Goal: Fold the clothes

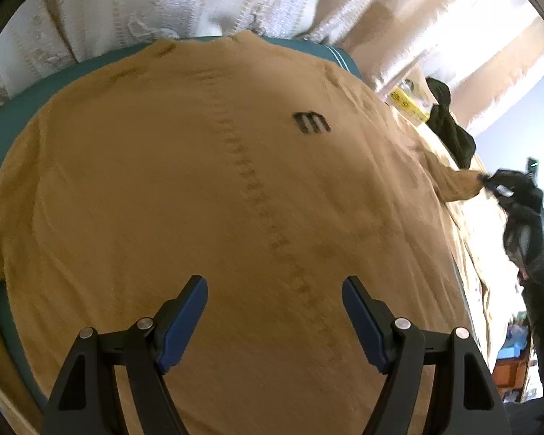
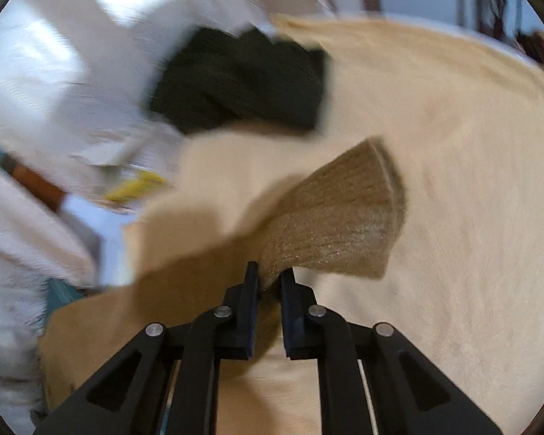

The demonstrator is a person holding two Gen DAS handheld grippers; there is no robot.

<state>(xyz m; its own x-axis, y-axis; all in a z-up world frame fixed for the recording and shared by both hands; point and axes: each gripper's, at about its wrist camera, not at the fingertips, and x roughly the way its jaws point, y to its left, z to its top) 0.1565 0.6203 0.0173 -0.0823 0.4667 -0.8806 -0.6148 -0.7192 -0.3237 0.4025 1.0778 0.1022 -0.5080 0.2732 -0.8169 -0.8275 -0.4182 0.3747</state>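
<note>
Hovering over the sweater (image 1: 214,195), my left gripper (image 1: 275,320) has its jaws spread wide with nothing between the blue pads (image 1: 179,326), only tan knit below them. My right gripper (image 2: 269,301) is closed down tight on the ribbed cuff (image 2: 337,224) of the sleeve, the cloth pinched between both jaws and fanning out past the tips, lifted off the cream sheet (image 2: 453,166). From the left camera the sweater lies spread flat, face up, filling most of the view, with a line of faint marks down its middle and a small dark logo (image 1: 311,122) on the chest. Its sleeve (image 1: 449,177) stretches off to the side, where the right gripper (image 1: 498,186) shows holding its end. Under the sweater sits a teal surface (image 1: 14,119), showing along the far edge. Beyond the cuff, a dark garment (image 2: 239,83) lies bunched on the sheet, with something yellow (image 2: 136,185) beside it, too blurred to tell. Pale curtains (image 1: 170,0) hang behind
</note>
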